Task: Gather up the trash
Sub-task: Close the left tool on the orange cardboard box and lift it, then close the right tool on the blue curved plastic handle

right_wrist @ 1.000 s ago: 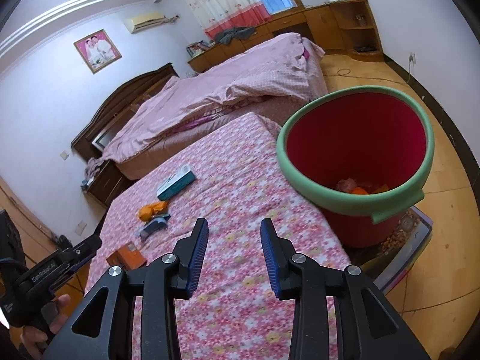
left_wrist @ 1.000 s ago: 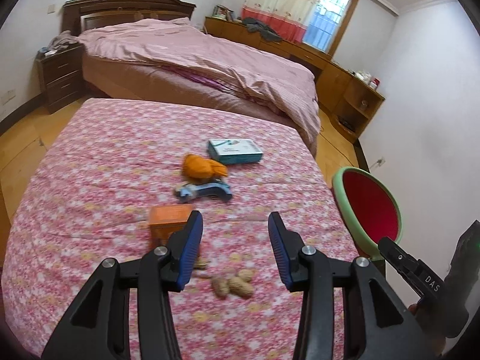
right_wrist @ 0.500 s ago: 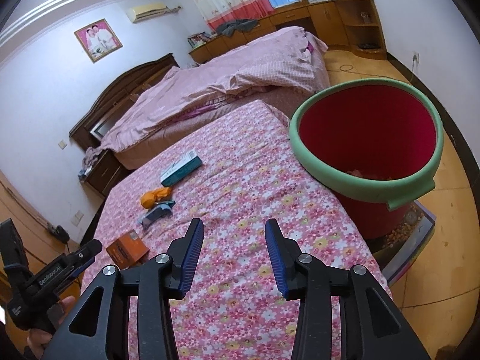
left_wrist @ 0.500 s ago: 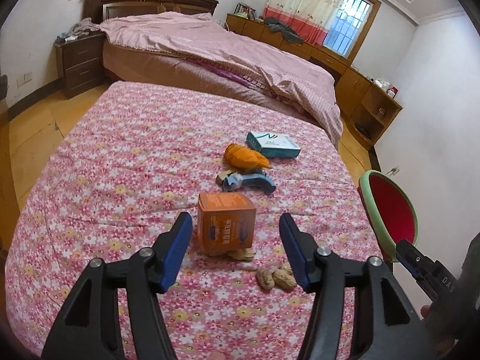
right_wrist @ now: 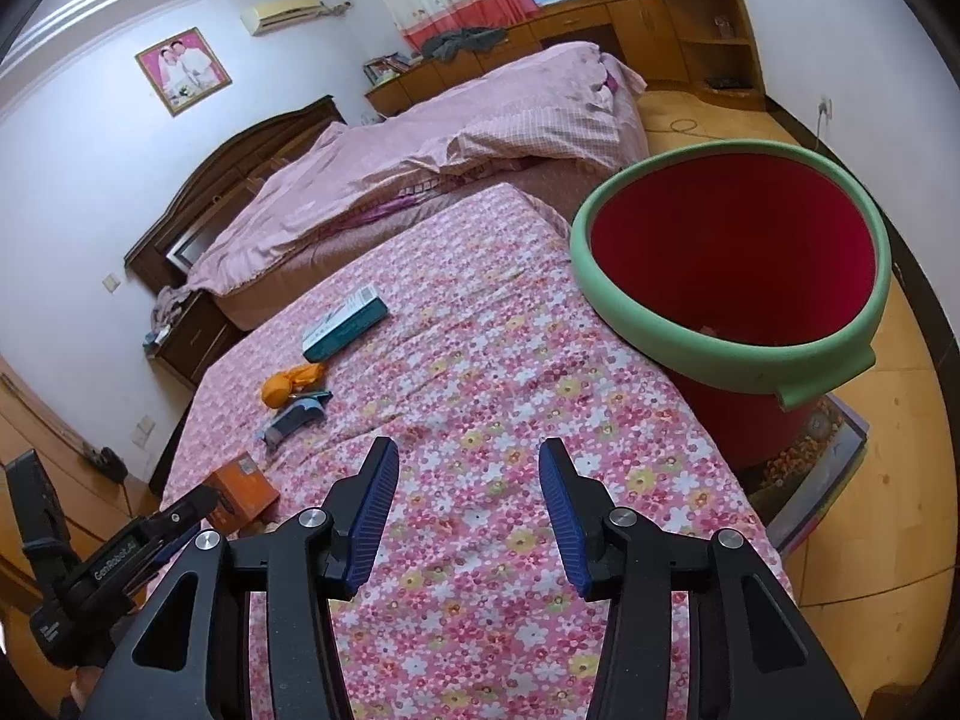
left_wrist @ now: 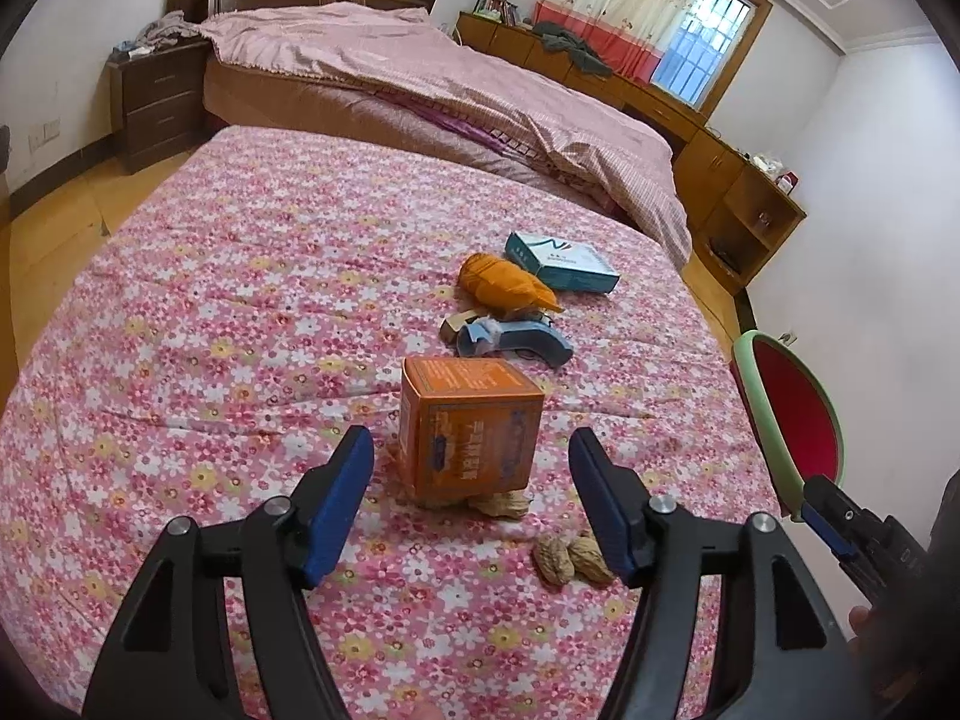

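Orange box upright near bed's front edge, between opening, untouching left gripper jaws; could topple off peanuts underneath. Right gripper jaws opening, empty.

An orange carton stands upright on the flowered bedspread near its front edge, tilted on a peanut shell; two more peanut shells lie just in front to the right; behind it lie a blue tape dispenser, crumpled orange wrapping and a flat teal box; the green-rimmed red bin stands off the right edge.
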`<state>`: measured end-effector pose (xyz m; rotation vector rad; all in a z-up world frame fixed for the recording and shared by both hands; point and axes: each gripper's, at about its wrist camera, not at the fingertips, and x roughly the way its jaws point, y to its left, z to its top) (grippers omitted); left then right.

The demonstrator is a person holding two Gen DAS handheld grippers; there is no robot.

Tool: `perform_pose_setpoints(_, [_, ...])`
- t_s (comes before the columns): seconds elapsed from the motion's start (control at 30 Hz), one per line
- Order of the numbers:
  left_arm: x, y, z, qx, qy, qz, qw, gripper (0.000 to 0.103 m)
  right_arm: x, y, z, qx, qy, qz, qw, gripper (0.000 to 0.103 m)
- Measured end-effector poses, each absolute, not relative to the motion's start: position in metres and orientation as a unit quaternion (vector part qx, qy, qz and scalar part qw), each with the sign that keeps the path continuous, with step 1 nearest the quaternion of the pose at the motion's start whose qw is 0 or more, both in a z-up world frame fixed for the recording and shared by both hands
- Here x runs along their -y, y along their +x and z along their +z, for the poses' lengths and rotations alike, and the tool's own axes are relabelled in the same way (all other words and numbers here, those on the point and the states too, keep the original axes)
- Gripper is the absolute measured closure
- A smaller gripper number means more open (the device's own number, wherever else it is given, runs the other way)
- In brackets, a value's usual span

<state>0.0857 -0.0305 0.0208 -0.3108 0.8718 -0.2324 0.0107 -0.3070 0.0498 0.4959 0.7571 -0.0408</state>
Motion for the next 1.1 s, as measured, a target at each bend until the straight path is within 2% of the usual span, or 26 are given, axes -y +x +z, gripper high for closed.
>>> perform_pose_setpoints(0.33, [0.039, 0.104, 0.008, -0.429, -0.147, -0.111, 0.884, 0.036, 0.304, 0.023, 0.046, -0.377, 0.232, -0.017, 0.897, 0.053])
perform_pose_setpoints(0.37, [0.038, 0.105, 0.007, -0.431, -0.149, -0.108, 0.883, 0.039, 0.303, 0.025, 0.046, -0.378, 0.23, -0.016, 0.897, 0.053])
perform_pose_setpoints(0.4, [0.036, 0.107, 0.004, -0.435, -0.153, -0.106, 0.881, 0.046, 0.302, 0.027, 0.045, -0.379, 0.229, -0.014, 0.897, 0.053])
perform_pose_setpoints(1.0, [-0.023, 0.139, 0.028, -0.39, -0.138, -0.067, 0.908, 0.047, 0.234, 0.085, 0.041, -0.413, 0.182, 0.048, 0.891, 0.053])
perform_pose_setpoints(1.07, [-0.031, 0.143, 0.028, -0.388, -0.132, -0.058, 0.911, 0.047, 0.224, 0.092, 0.038, -0.418, 0.18, 0.052, 0.889, 0.051])
perform_pose_setpoints(1.1, [-0.035, 0.146, 0.027, -0.387, -0.13, -0.055, 0.911, 0.047, 0.218, 0.095, 0.037, -0.42, 0.178, 0.052, 0.888, 0.045])
